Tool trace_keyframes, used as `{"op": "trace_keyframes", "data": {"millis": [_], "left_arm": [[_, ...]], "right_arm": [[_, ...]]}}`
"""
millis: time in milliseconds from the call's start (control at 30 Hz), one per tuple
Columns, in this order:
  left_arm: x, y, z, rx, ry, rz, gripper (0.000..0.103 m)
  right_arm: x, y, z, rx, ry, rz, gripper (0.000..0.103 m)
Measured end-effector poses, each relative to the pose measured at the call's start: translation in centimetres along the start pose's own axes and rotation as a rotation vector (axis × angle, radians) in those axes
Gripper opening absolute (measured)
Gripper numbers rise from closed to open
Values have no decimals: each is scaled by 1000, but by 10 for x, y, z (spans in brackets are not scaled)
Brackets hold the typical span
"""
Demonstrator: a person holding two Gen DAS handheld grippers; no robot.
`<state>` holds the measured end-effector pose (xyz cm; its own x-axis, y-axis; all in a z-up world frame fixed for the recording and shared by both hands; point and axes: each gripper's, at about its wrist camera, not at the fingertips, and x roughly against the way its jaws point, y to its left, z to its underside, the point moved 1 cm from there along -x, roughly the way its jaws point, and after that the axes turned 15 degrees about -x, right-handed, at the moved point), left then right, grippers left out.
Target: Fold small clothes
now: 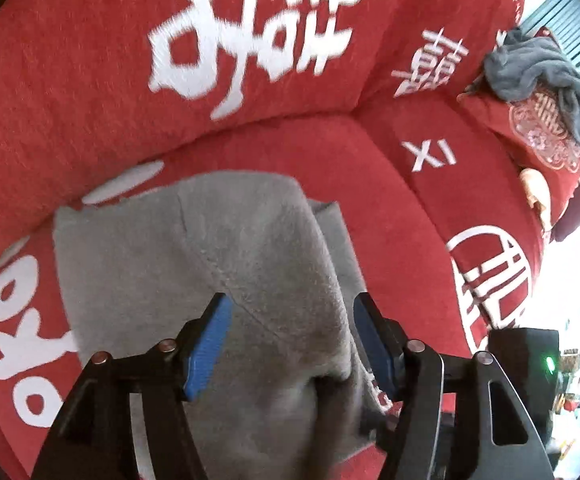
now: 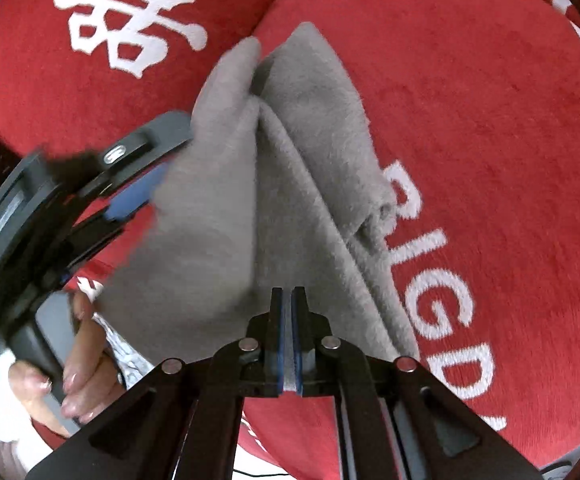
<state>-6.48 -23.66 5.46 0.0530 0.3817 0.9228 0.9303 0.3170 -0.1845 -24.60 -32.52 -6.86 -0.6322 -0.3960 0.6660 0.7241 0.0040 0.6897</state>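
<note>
A small grey fleece garment (image 1: 217, 248) lies on a red sofa seat, partly lifted and creased. It also shows in the right wrist view (image 2: 273, 184). My left gripper (image 1: 290, 320) is open, its blue pads on either side of a raised fold of the garment. It shows in the right wrist view (image 2: 137, 188) at the cloth's left edge. My right gripper (image 2: 288, 296) is shut on the grey garment's near edge, with cloth pinched between the blue pads.
The red sofa cover (image 1: 370, 184) with white characters fills both views, seat (image 2: 470, 100) and backrest (image 1: 89, 60). A dark grey cloth (image 1: 546, 80) lies on a red cushion (image 1: 538, 136) at the far right. The person's hand (image 2: 73, 372) holds the left gripper's handle.
</note>
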Motion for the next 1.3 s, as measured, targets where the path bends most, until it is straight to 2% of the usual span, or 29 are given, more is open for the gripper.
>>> {"op": "trace_keyframes", "data": {"millis": [33,67,100,133,167,233,267,400,533,600,633,667,733,767,833,1033,1100,1167,1300], "left_arm": [[4,1,0,6,-11,-4,67],[15,8,4,23,-27,-24,80],[22,15,7,47,-41,-53,85],[26,21,9,66,-55,-72,86],[35,34,17,100,-74,-104,86],[40,51,28,141,-64,-137,86],[40,65,37,177,-39,-168,86],[32,103,67,293,21,-215,86],[19,120,88,347,68,-252,86],[14,125,95,359,84,-265,86],[13,125,97,362,84,-269,86],[14,125,98,364,83,-270,86],[17,122,97,361,70,-261,86],[19,120,96,352,62,-257,86],[17,111,94,316,68,-257,86],[-1,95,90,259,89,-237,86],[-3,92,89,242,94,-246,87],[-1,90,90,231,98,-247,87],[9,91,93,241,111,-252,87]], "right_arm": [[5,-2,-3,-12,-5,-21,6],[9,-3,-10,-45,-12,-73,8],[12,-5,-17,-69,-13,-105,9],[15,-7,-25,-113,-10,-163,20],[15,-9,-30,-139,-4,-194,40],[13,-14,-43,-189,32,-296,65],[11,-15,-50,-215,51,-336,66],[-12,-9,-51,-256,97,-407,66],[-16,21,-54,-157,123,-315,65],[-27,48,-63,-65,114,-217,54],[-28,56,-66,-6,102,-137,29],[-30,71,-68,74,72,-31,14],[-21,88,-61,172,39,-6,14],[-11,99,-53,237,18,-31,13],[0,105,-44,285,-6,-37,13],[-4,54,-49,172,-46,77,13],[-9,47,-53,161,-53,91,14],[-8,50,-50,177,-68,108,14],[-6,64,-47,262,-113,219,12]]}}
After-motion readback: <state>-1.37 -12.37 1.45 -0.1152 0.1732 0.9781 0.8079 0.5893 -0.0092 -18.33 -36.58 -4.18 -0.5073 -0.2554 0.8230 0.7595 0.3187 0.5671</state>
